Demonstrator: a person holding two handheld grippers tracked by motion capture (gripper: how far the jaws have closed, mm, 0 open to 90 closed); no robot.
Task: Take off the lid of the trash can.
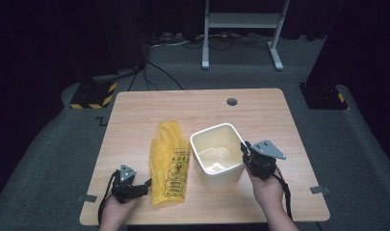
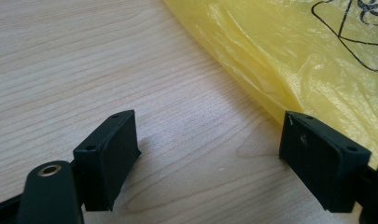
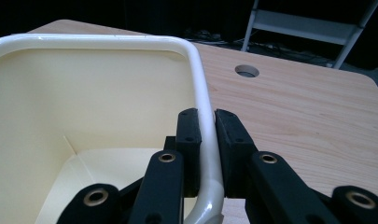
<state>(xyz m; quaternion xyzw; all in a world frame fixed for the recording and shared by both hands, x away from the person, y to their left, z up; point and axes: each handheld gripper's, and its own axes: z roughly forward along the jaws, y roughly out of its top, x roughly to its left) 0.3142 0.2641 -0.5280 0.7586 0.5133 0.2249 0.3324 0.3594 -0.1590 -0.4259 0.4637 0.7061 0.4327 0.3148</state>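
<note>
A cream square bin (image 1: 217, 155) stands upright on the wooden table (image 1: 192, 103), right of centre. My right gripper (image 1: 244, 150) is shut on the bin's right rim (image 3: 206, 122), one jaw inside the bin and one outside. A flat yellow plastic bag (image 1: 170, 163) with black print lies just left of the bin. My left gripper (image 1: 145, 185) rests near the table's front left, open, its tips pointing at the bag's lower left edge. In the left gripper view the bag (image 2: 289, 51) lies just beyond the right jaw, and bare wood shows between the jaws (image 2: 210, 140).
A round cable hole (image 1: 232, 101) sits near the table's far edge. Beyond the table stand a white metal frame (image 1: 240, 29), floor cables and two black-and-yellow striped bases (image 1: 92, 94).
</note>
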